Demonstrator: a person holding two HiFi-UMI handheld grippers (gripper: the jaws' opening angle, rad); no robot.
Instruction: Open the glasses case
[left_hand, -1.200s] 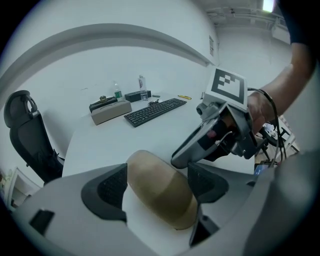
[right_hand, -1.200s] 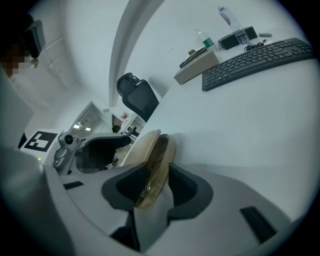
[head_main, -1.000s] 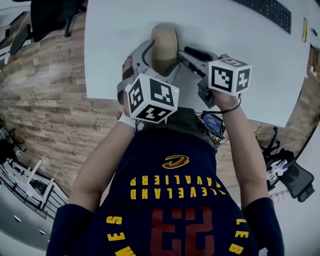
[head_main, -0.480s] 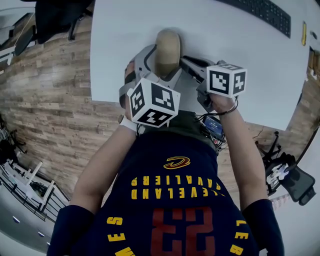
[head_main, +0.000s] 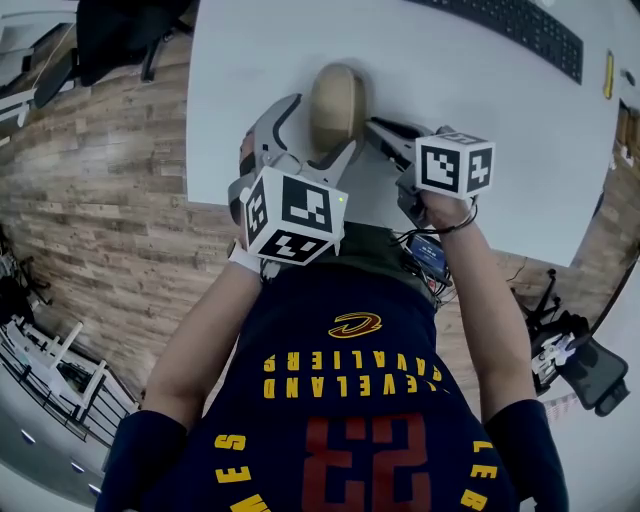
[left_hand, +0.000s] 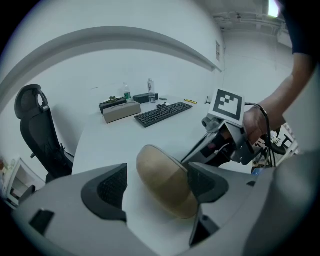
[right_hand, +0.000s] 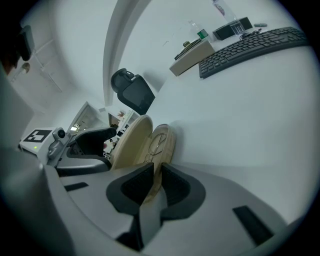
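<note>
A tan oval glasses case (head_main: 337, 100) lies on the white table (head_main: 480, 140) near its front edge. In the right gripper view the glasses case (right_hand: 145, 142) stands slightly ajar, with glasses showing inside. My right gripper (right_hand: 156, 182) comes from the case's right. Its jaws are closing, with the pads pinching the thin rim of one half. My left gripper (left_hand: 155, 187) straddles the glasses case (left_hand: 165, 182) from the near side. The right pad (left_hand: 205, 182) touches the case and the left pad (left_hand: 107, 192) stands a little off it.
A black keyboard (head_main: 530, 25) lies at the table's far side, with a beige box (left_hand: 121, 111) and bottles behind it. A yellow item (head_main: 608, 60) sits at the far right. A black office chair (left_hand: 40, 130) stands left of the table.
The right gripper's jaws have drawn together at the case's right side. The left gripper's marker cube has shifted slightly left and tilted. The case stays in place.
</note>
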